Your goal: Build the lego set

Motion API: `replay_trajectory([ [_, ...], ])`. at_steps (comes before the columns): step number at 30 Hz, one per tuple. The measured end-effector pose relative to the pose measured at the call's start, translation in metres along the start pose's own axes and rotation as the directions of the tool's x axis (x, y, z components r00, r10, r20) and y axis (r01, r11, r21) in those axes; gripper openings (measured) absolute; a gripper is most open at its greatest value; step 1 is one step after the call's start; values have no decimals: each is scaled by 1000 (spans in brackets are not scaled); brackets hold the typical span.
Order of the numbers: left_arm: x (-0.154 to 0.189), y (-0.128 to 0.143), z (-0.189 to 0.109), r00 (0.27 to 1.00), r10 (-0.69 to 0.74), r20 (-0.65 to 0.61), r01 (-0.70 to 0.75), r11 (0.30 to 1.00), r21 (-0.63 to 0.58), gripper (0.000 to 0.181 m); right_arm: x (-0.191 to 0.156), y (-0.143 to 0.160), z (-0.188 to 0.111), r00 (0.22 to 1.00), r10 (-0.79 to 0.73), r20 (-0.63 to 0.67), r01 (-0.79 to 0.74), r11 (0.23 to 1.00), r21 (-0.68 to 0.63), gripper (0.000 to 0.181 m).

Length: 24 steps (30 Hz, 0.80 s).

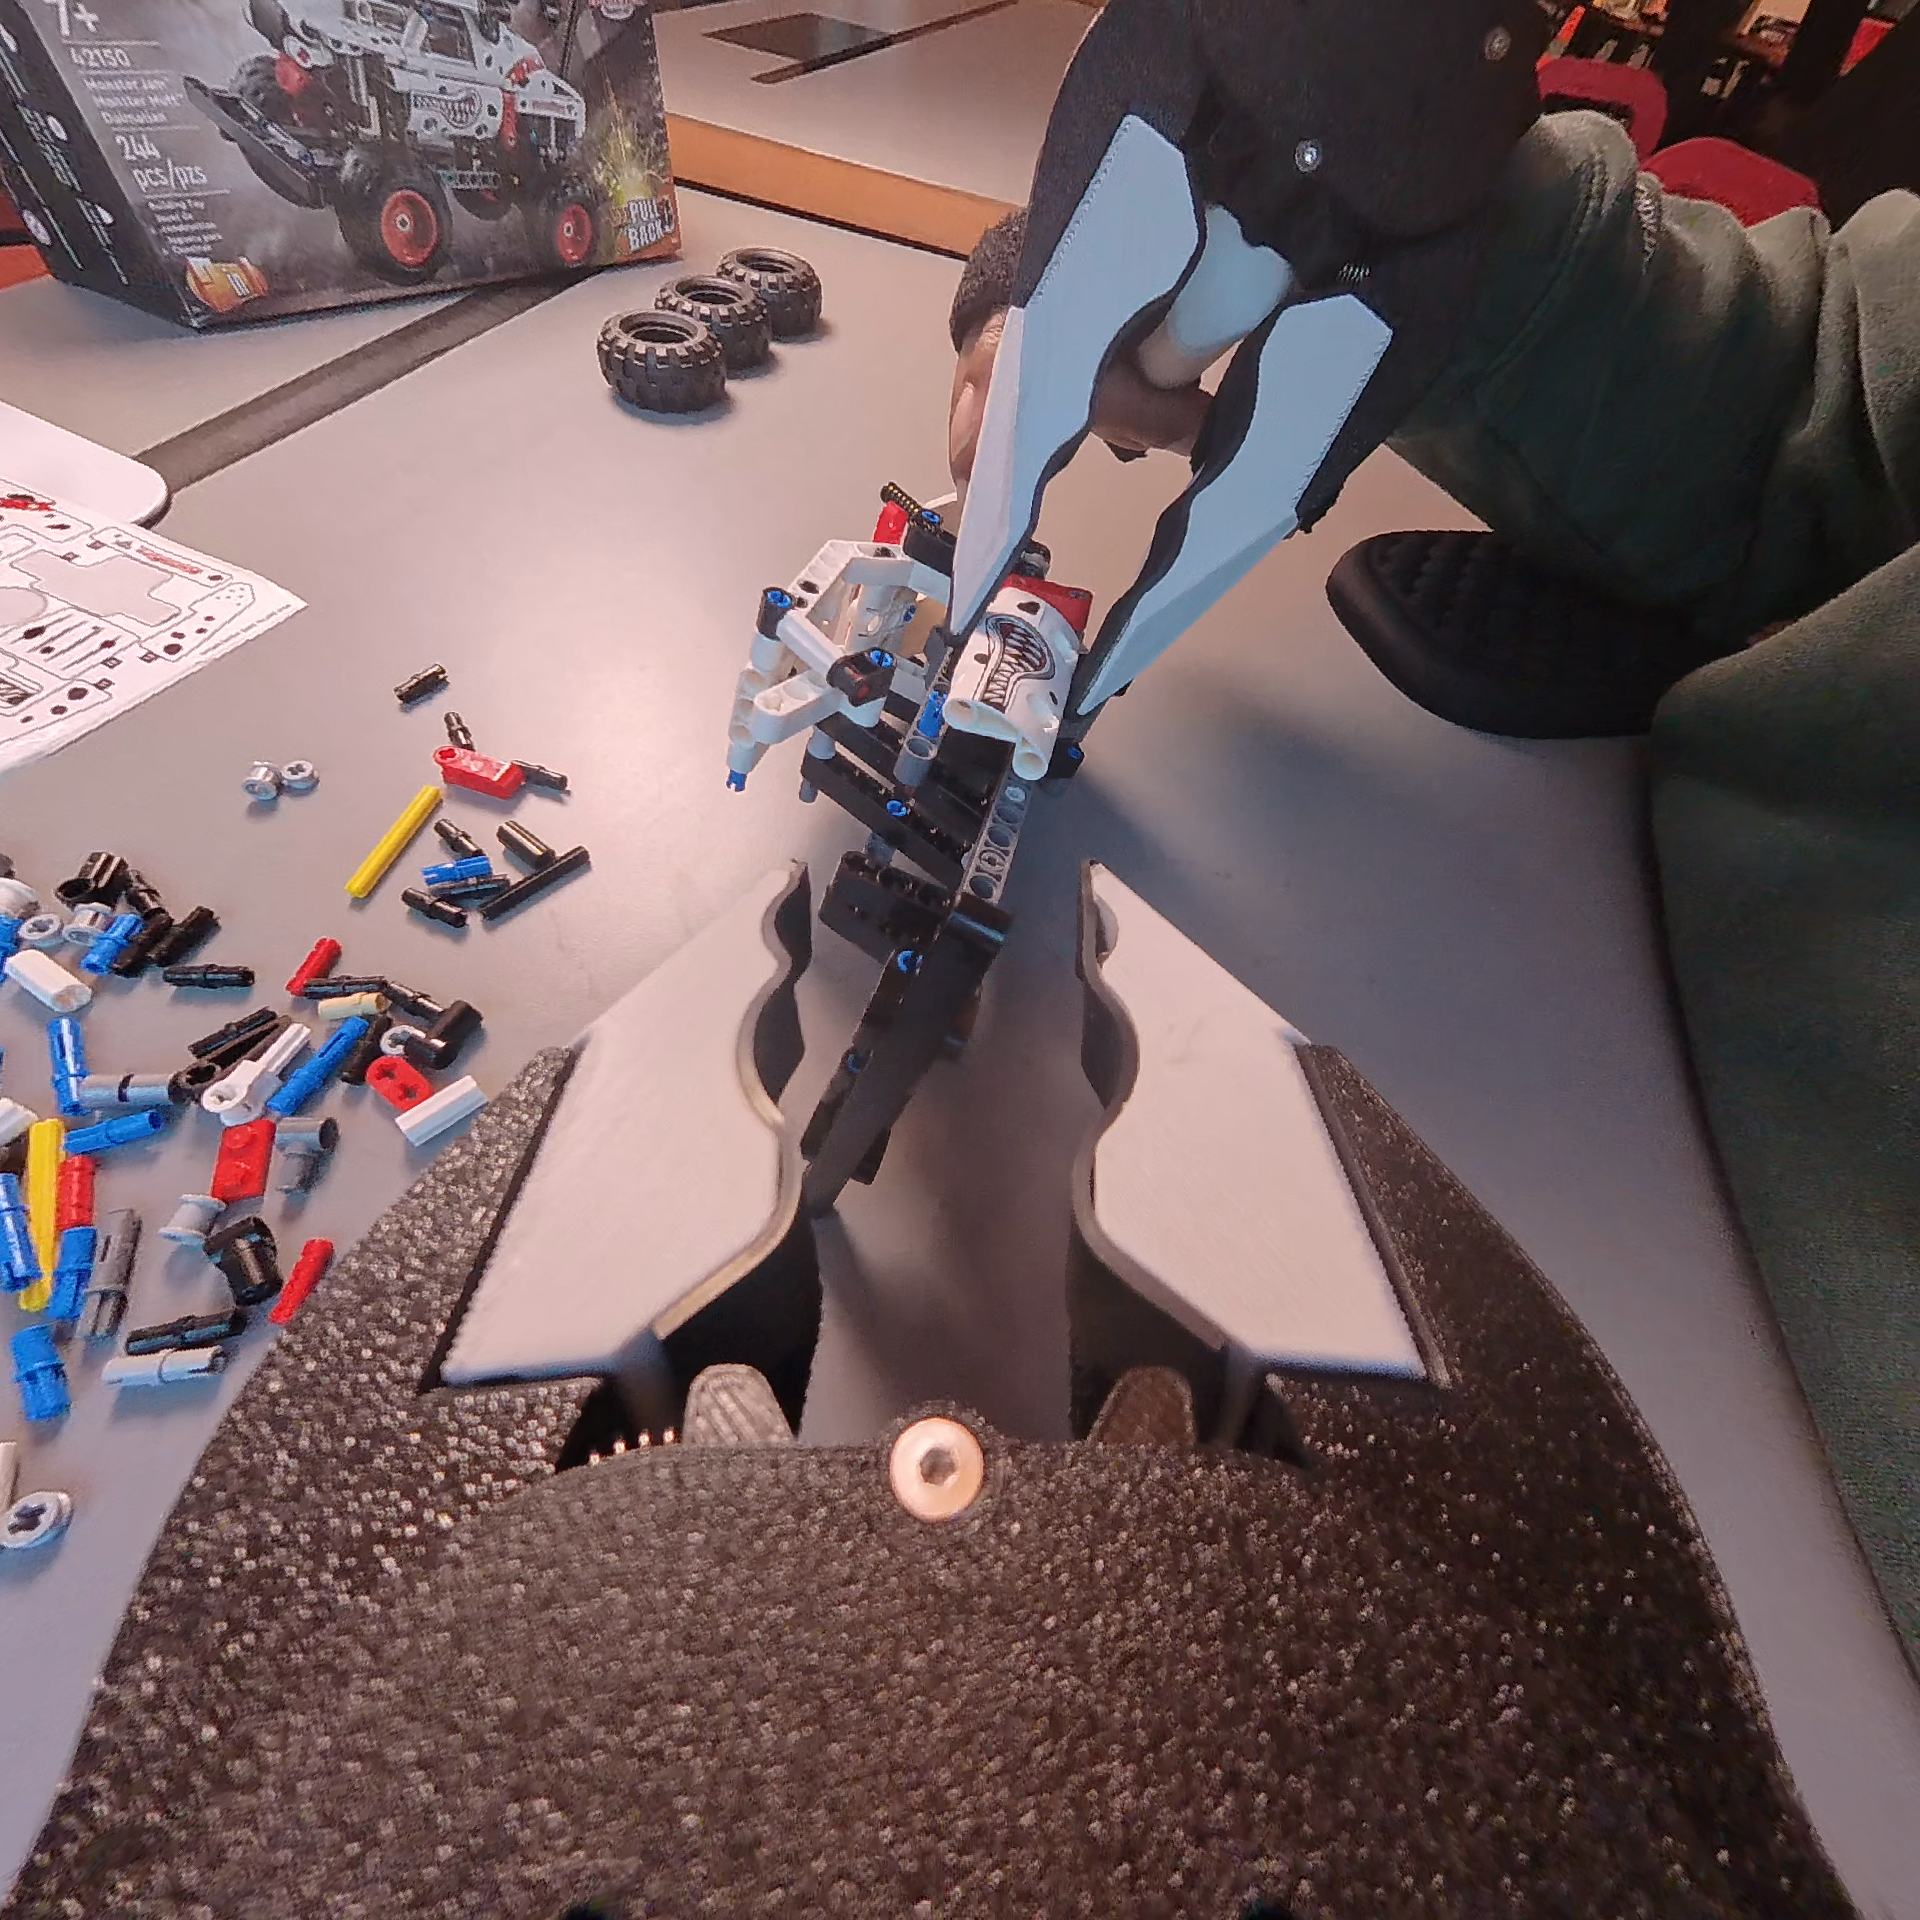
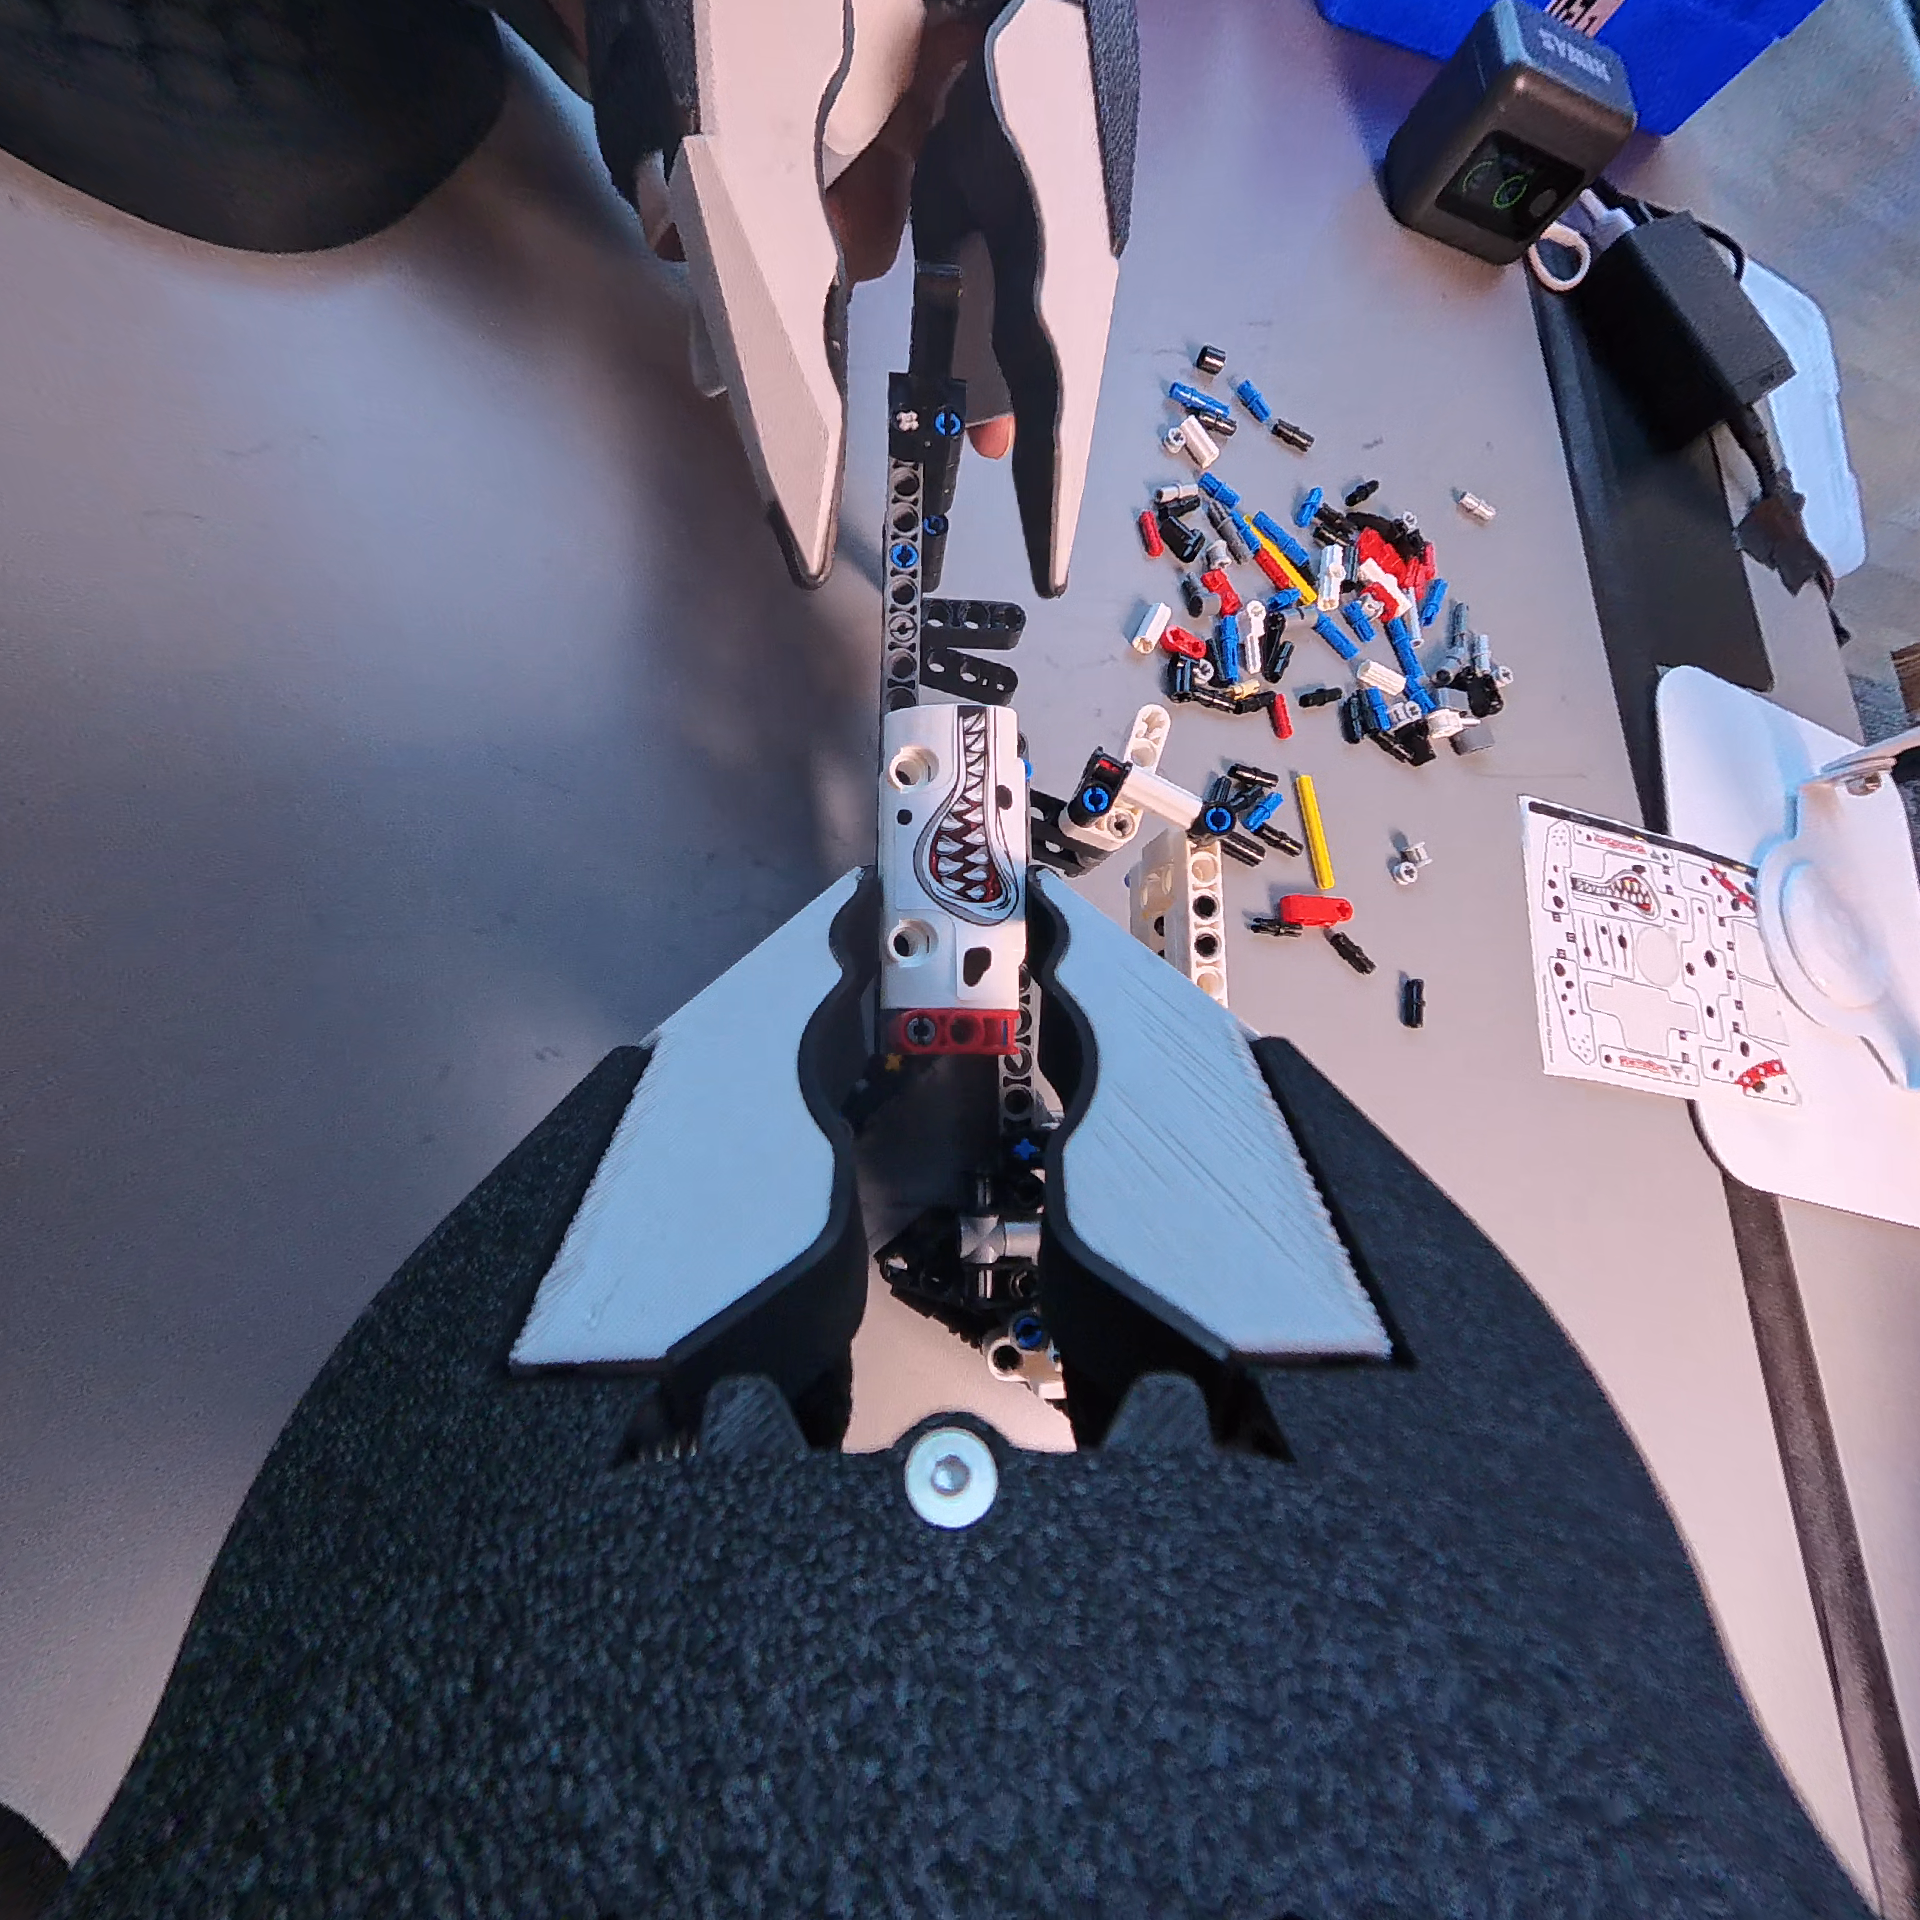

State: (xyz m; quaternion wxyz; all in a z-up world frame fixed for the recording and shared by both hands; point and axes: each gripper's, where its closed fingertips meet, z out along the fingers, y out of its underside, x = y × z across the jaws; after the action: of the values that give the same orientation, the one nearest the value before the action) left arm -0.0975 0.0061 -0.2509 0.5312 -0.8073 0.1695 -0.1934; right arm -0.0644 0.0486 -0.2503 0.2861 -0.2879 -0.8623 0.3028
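A: The right gripper (image 2: 940, 914) is pinching the white curved panel with the toothy mouth sticker (image 2: 951, 862), both pale fingers pressed against its sides at the upper end of the half-built black-and-white truck frame (image 1: 914, 790). That clamp looks like the anchor for the whole build.

B: And the left gripper (image 1: 940, 883)? Spread apart, fingers either side of the frame's long black beam (image 1: 894, 1049) without squeezing; the beam leans on the left finger (image 1: 675, 1122), whether touching is hard to say. It reads as a guide, or a regrip about to happen.

A: The frame stands tilted on the grey table (image 1: 1351, 935), one end down, the sticker end up toward twelve o'clock in the left wrist view. Held that way, the side pin holes face outward for the next part.

B: Supplies sit at nine o'clock: a scatter of small blue, black, red and yellow pins and connectors (image 1: 208, 1091). Three black knobbly rubber tyres (image 1: 707, 322) wait at eleven, beside the printed cardboard set box (image 1: 332, 145), with the white sticker sheet (image 1: 114, 613) at ten.

A: Wheels untouched, pile still big; the build is likely mid-way.
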Motion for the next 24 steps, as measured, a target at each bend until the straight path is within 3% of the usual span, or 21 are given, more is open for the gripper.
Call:
replay_trajectory([
  [24,-4,-13,-7,999,-18,46,16,998,57,51,0,0,1,999,25,-40,-27,999,-33,27],
])
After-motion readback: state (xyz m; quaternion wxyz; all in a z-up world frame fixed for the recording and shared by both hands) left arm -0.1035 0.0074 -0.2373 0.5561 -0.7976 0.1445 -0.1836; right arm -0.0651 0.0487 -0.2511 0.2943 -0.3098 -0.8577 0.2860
